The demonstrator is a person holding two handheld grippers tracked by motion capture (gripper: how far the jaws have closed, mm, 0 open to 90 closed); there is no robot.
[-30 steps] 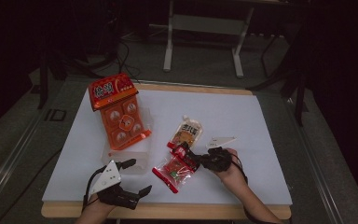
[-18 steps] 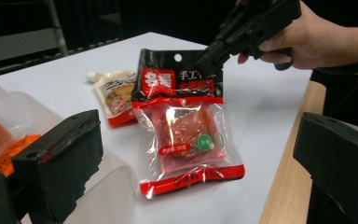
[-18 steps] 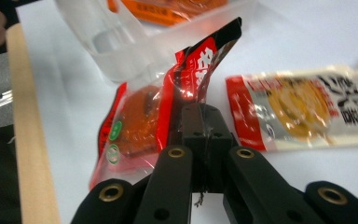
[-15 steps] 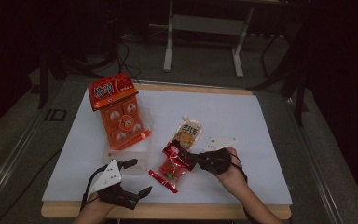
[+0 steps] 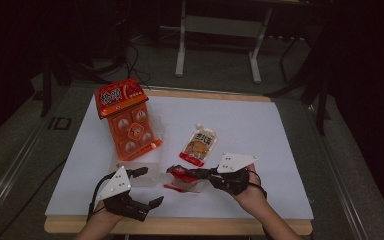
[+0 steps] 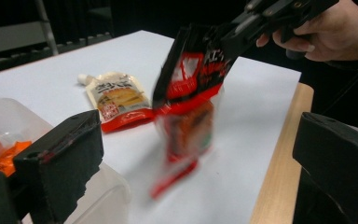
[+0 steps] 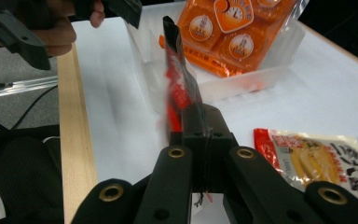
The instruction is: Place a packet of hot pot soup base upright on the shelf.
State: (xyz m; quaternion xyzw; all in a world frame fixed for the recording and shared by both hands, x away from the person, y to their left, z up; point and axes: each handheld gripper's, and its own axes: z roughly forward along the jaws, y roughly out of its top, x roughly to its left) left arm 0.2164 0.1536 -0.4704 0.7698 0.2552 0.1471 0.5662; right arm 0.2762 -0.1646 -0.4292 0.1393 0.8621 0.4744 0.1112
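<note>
My right gripper (image 5: 182, 173) is shut on the top edge of a red snack packet (image 5: 184, 183), which hangs just above the white table sheet; in the right gripper view the packet (image 7: 175, 70) stands edge-on from the pressed-together jaws. My left gripper (image 5: 149, 187) stands open near the front edge, just left of the packet, its two black fingers (image 6: 60, 154) wide apart with nothing touching them. The packet (image 6: 191, 93) dangles in front of them, blurred. A clear plastic container (image 5: 136, 165) sits beside the left gripper, with an orange multi-pack (image 5: 127, 122) leaning in it.
A yellow and red spouted pouch (image 5: 200, 145) lies flat on the sheet behind the right gripper. The wooden table edge (image 5: 180, 226) runs along the front. Table legs and cables stand on the dark floor beyond the far edge.
My right gripper has risen and shifted left with the red packet, which has come off the sheet and now hangs. The left gripper has stayed where it was.
</note>
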